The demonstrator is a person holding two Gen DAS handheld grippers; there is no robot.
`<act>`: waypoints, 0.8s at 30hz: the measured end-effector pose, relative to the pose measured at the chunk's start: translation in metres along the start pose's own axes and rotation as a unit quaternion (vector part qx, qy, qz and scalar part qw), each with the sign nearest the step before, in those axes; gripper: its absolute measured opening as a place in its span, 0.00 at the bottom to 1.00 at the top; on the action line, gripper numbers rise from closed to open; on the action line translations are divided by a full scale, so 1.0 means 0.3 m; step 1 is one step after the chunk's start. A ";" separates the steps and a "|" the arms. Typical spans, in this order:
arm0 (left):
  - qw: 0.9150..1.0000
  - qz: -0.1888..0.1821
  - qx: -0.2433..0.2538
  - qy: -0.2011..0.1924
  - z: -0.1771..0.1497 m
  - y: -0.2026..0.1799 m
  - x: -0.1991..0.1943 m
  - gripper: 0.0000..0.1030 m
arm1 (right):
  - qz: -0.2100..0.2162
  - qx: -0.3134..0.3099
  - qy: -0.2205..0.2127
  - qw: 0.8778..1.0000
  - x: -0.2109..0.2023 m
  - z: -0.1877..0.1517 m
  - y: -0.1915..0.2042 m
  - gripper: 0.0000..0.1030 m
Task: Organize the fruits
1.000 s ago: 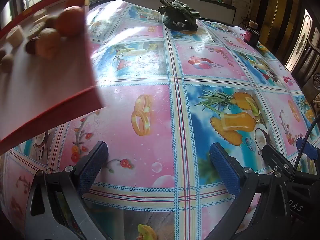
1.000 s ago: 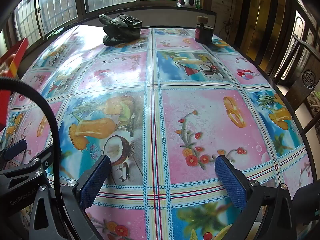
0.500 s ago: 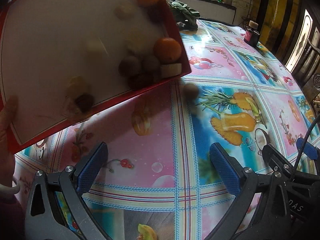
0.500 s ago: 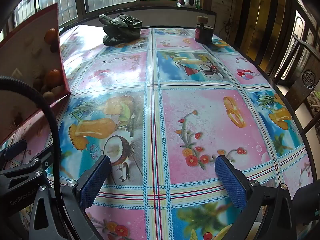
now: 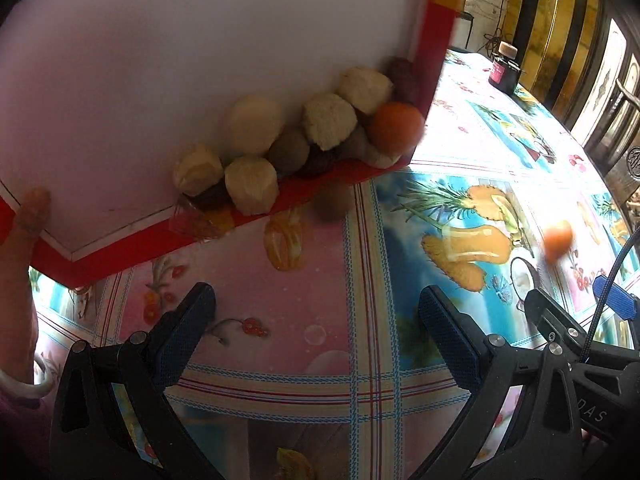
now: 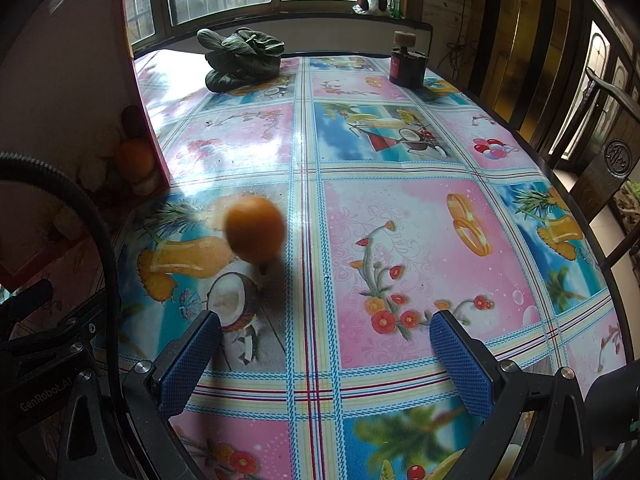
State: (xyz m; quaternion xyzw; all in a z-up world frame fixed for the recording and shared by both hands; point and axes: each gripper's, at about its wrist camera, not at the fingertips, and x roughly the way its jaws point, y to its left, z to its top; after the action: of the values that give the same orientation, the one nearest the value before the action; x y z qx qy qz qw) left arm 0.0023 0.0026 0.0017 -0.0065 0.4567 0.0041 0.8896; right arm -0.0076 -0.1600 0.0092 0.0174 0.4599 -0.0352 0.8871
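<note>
The left gripper [image 5: 316,320] and the right gripper [image 6: 324,348] both stand wide apart and hold nothing above the tablecloth [image 6: 400,208]. A hand [image 5: 30,216] tilts a red-rimmed tray [image 5: 160,60] steeply over the table. Pale and brown fruits [image 5: 328,126] and one orange [image 5: 394,126] are piled in its lower corner. A second orange [image 6: 254,228], motion-blurred, is out over the cloth, clear of the tray.
</note>
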 end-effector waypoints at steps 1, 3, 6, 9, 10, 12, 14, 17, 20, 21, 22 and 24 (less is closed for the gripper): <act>1.000 0.000 0.000 0.000 0.001 0.001 0.001 1.00 | 0.000 0.000 0.000 1.000 0.000 0.000 0.000 1.00; 1.000 0.000 0.000 0.000 0.001 0.001 0.002 1.00 | 0.000 0.000 0.000 1.000 0.001 0.000 0.000 1.00; 1.000 0.001 -0.001 0.000 -0.007 -0.005 0.001 1.00 | 0.000 0.000 0.000 1.000 0.001 0.000 0.004 1.00; 1.000 0.002 -0.003 0.000 -0.011 -0.001 0.001 1.00 | 0.000 0.000 0.000 1.000 0.008 0.003 0.006 1.00; 1.000 0.002 -0.003 0.000 -0.011 -0.001 0.001 1.00 | 0.000 0.000 0.000 1.000 0.008 0.003 0.007 1.00; 1.000 0.002 -0.003 0.000 -0.011 0.000 0.002 1.00 | 0.000 0.000 0.000 1.000 0.007 0.006 0.004 1.00; 1.000 0.002 -0.003 0.000 -0.011 0.000 0.002 1.00 | 0.001 0.000 0.000 1.000 0.007 0.006 0.004 1.00; 1.000 0.002 -0.003 0.000 -0.014 -0.003 0.001 1.00 | 0.001 0.000 0.000 1.000 0.008 0.009 0.005 1.00; 1.000 0.002 -0.003 0.000 -0.014 -0.003 0.001 1.00 | 0.001 0.000 0.000 1.000 0.008 0.009 0.005 1.00; 1.000 0.002 -0.003 0.000 -0.013 -0.003 0.001 1.00 | 0.001 -0.001 0.000 1.000 0.007 0.008 0.005 1.00; 1.000 0.002 -0.003 0.000 -0.014 -0.003 0.001 1.00 | 0.001 -0.001 0.000 1.000 0.007 0.008 0.005 1.00; 1.000 0.002 -0.003 0.000 -0.013 -0.003 0.001 1.00 | 0.001 -0.001 0.000 1.000 0.007 0.008 0.004 1.00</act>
State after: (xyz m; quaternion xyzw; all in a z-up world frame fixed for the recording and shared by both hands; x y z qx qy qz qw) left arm -0.0008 0.0015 -0.0009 -0.0080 0.4566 0.0071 0.8896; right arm -0.0043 -0.1590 0.0090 0.0173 0.4602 -0.0341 0.8870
